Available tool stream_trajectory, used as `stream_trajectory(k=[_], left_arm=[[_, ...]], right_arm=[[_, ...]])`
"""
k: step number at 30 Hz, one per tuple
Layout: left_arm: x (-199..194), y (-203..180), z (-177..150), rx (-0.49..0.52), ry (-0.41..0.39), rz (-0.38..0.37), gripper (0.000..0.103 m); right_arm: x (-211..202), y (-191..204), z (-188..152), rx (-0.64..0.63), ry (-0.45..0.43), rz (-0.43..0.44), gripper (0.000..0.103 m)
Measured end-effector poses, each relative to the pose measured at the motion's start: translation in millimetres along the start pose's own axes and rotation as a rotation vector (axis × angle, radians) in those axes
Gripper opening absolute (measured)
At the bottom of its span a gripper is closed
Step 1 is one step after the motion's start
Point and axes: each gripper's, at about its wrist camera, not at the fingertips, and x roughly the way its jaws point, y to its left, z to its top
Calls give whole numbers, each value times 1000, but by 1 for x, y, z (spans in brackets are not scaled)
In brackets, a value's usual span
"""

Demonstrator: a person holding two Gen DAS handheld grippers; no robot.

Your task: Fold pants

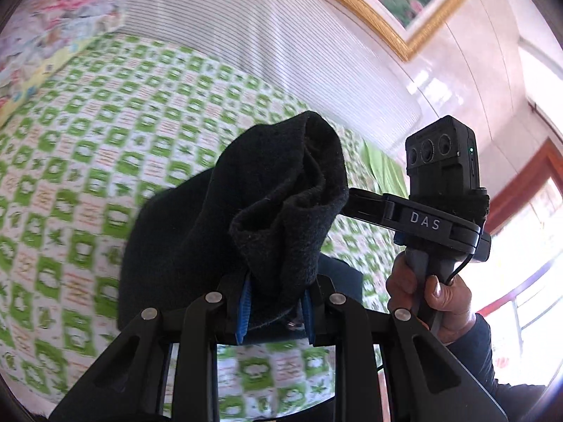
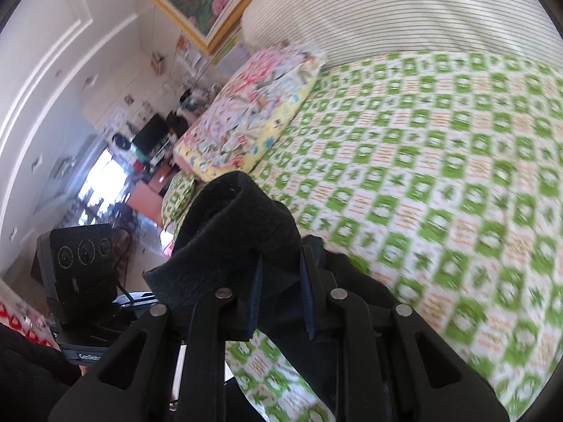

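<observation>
The black fleece pants (image 1: 267,204) hang bunched above the bed. My left gripper (image 1: 276,307) is shut on a thick fold of them, and the cloth stands up past the blue finger pads (image 1: 244,311). My right gripper (image 2: 281,302) is shut on another fold of the same pants (image 2: 242,232). The right gripper's body (image 1: 432,218) shows in the left wrist view, held in a hand to the right of the cloth. The left gripper's body (image 2: 82,281) shows at the lower left of the right wrist view. The rest of the pants hangs down out of sight.
A bed with a green and white patterned sheet (image 2: 440,183) lies below. A striped headboard cushion (image 1: 246,28) stands behind it. A floral pillow (image 2: 253,112) lies at one end. A gold-framed picture (image 1: 394,3) hangs on the wall. Cluttered furniture (image 2: 151,140) stands beyond the bed.
</observation>
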Motion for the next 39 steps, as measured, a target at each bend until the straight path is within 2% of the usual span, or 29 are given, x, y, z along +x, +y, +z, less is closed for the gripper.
stream_trajectory(k=[3, 8, 22, 24, 26, 27, 28, 30, 32, 35, 36, 37, 39], left_arm=[[20, -18, -8, 31, 49, 8, 24], [43, -33, -17, 48, 101, -13, 24], [77, -75, -29, 140, 177, -43, 24], [84, -75, -30, 141, 189, -41, 24], [90, -76, -32, 140, 200, -36, 24], [92, -76, -33, 138, 207, -38, 24], [95, -77, -34, 137, 213, -38, 24], [97, -79, -37, 143, 221, -34, 24], [99, -82, -40, 151, 225, -28, 24], [99, -87, -43, 168, 232, -28, 24], [99, -89, -44, 176, 235, -23, 24], [100, -91, -45, 183, 239, -18, 24], [100, -94, -46, 190, 242, -19, 24]], right_arm=[[-21, -17, -14, 48, -34, 6, 3], [-51, -38, -35, 111, -91, -11, 2], [-86, -72, -77, 210, -153, -28, 2], [-97, -80, -82, 267, -165, -33, 3], [-108, -91, -88, 335, -177, -37, 14], [-113, -94, -90, 353, -194, -34, 28], [-120, -97, -93, 364, -216, -36, 50], [-129, -98, -99, 369, -261, -41, 69], [-130, -98, -101, 372, -275, -30, 69], [-117, -103, -102, 391, -233, -55, 66], [-111, -103, -103, 390, -217, -51, 58], [-106, -105, -105, 392, -206, -35, 44], [-103, -106, -108, 400, -203, 0, 22]])
